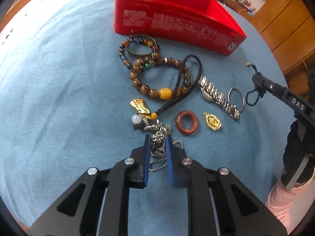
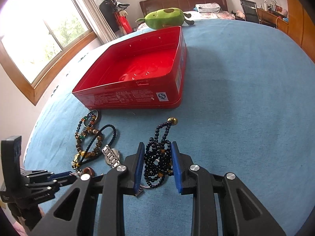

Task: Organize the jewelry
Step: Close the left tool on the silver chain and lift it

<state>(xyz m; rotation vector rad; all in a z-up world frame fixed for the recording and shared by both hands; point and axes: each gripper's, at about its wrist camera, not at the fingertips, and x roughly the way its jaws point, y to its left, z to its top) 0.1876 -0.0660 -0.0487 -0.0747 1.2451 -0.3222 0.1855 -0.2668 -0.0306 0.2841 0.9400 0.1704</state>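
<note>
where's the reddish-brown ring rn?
Left wrist view, center: the reddish-brown ring lies flat on the blue cloth, between the silver ball chain clamped in the left hand-held gripper and the gold pendant.

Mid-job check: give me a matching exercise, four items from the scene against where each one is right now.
Items:
1. ball chain
2. dark bead string
3. red tin
4. brown ring

Places:
A. lying loose on the blue cloth
B. pinched in the left gripper
C. standing open, nothing in it
D. clamped in the right gripper

Pairs: 1-B, 2-D, 3-C, 4-A
</note>
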